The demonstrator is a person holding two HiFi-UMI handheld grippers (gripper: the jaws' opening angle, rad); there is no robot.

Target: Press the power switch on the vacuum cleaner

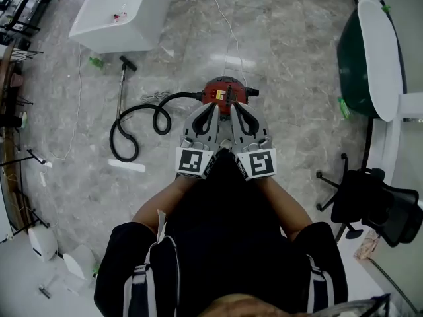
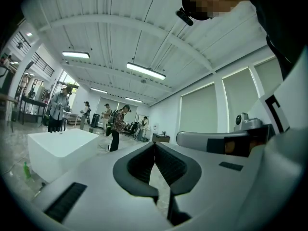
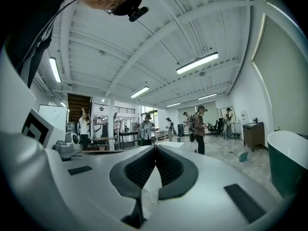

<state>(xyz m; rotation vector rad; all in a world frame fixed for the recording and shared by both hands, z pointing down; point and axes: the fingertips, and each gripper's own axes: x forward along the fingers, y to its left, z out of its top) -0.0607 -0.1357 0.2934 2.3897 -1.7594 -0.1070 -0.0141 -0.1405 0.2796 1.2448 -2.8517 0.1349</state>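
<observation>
A round red vacuum cleaner (image 1: 225, 91) stands on the marble floor ahead of me in the head view, with a yellow patch on its top. Its black hose (image 1: 142, 114) coils off to the left toward a long wand (image 1: 121, 88). Both grippers are held side by side just short of the vacuum, raised and pointing forward. My left gripper (image 1: 213, 106) has its jaws closed together, tips meeting with nothing between (image 2: 155, 144). My right gripper (image 1: 233, 106) is likewise shut and empty (image 3: 155, 147). Neither gripper view shows the vacuum; both look across the room.
A white rectangular tub (image 1: 122, 15) stands at the back left, a dark green tub with white rim (image 1: 370, 58) at right, a black office chair (image 1: 370, 203) at lower right. Thin cables trail over the floor. Several people stand far off in the hall (image 3: 198, 121).
</observation>
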